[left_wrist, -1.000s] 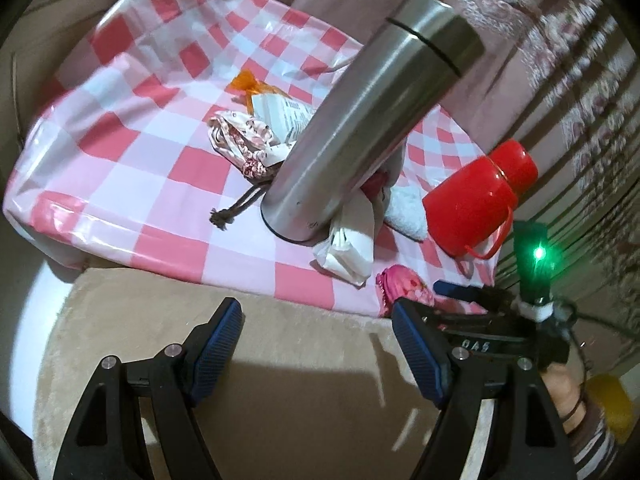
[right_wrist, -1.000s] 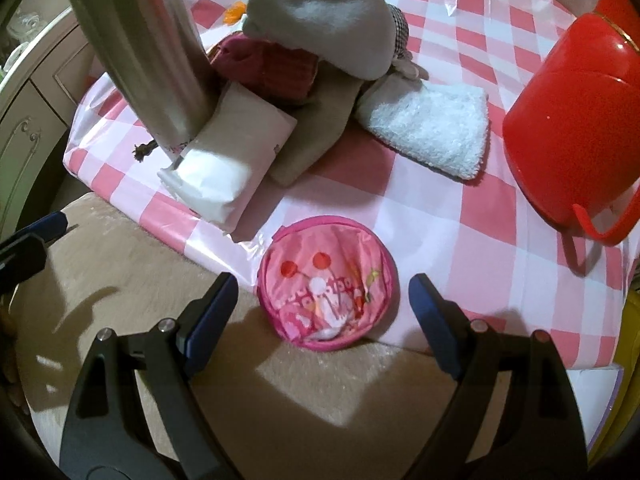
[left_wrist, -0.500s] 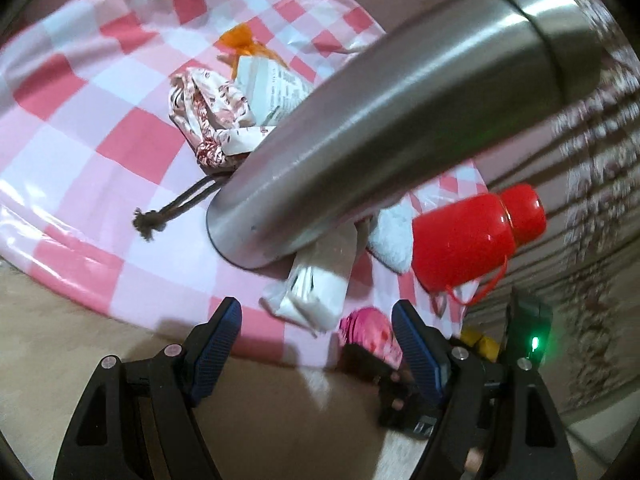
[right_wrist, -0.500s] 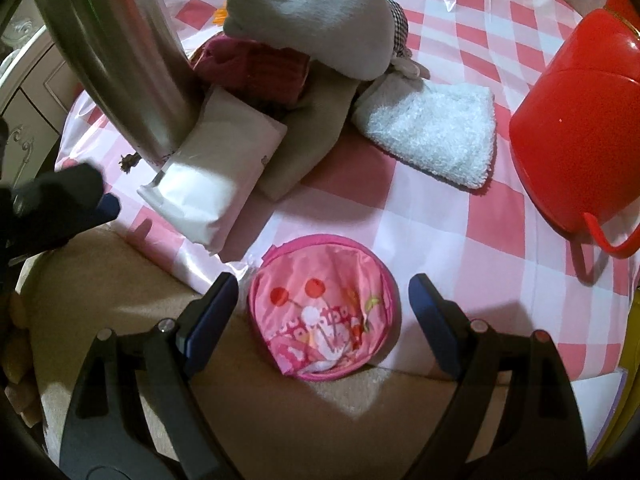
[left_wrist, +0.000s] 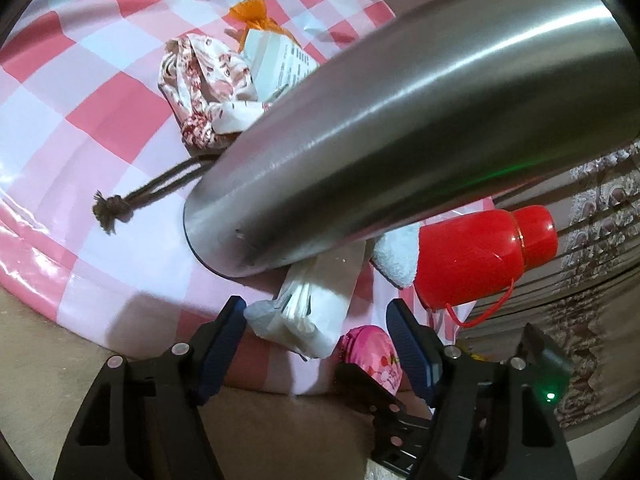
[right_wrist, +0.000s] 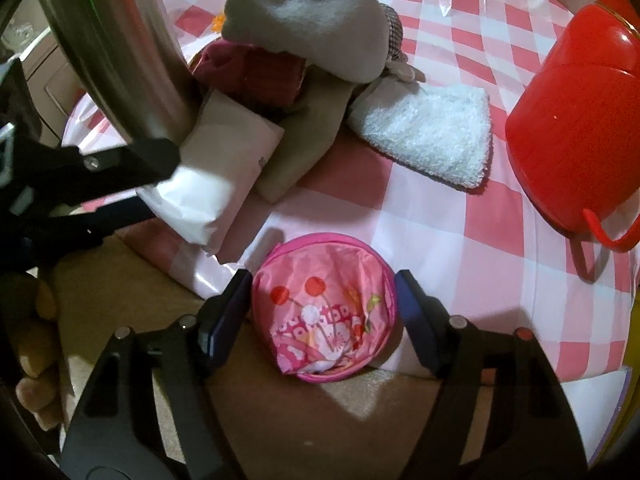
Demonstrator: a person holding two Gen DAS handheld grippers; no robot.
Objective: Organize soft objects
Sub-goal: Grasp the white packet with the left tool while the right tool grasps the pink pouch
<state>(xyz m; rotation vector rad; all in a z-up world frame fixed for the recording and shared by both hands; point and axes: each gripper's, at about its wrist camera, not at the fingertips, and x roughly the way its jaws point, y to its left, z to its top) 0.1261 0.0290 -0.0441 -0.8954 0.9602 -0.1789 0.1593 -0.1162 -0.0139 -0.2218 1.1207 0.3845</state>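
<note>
Checkered cloth [right_wrist: 460,240] bears steel flask [left_wrist: 400,120]; red flask [left_wrist: 480,256]; white towel [right_wrist: 432,132]

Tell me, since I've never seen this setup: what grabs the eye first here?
The huge steel flask looms across the left wrist view, standing on the pink checked cloth beside the soft pile. Next the red flask at the right edge. Nearest, the round pink pouch sits between the open right gripper fingers at the cloth's edge.
</note>
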